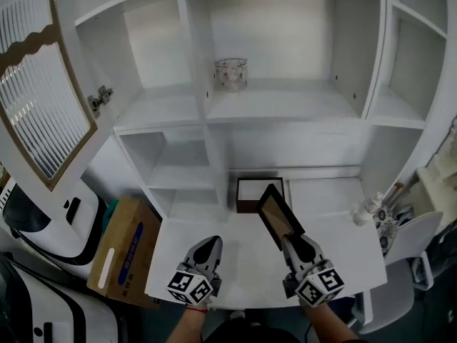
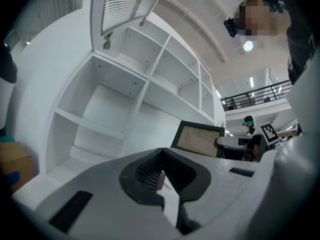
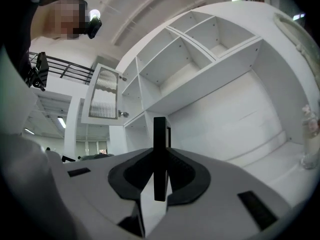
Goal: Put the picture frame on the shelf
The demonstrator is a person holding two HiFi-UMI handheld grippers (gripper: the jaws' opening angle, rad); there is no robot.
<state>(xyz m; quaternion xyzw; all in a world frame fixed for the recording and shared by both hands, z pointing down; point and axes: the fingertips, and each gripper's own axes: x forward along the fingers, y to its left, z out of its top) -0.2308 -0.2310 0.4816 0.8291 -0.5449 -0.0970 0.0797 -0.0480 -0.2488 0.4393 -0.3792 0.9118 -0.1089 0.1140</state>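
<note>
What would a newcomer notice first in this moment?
The dark picture frame stands out, clamped edge-on in the right gripper above the white desk. Behind it, what looks like a second frame lies flat at the back of the desk. A lone glass jar stands on the middle shelf above, and a louvred cabinet door hangs open at upper left.

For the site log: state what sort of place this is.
Probably a large indoor hall or lab with a mock home corner: a white shelf unit, a cardboard box beside it, and an upper-floor railing.
</note>
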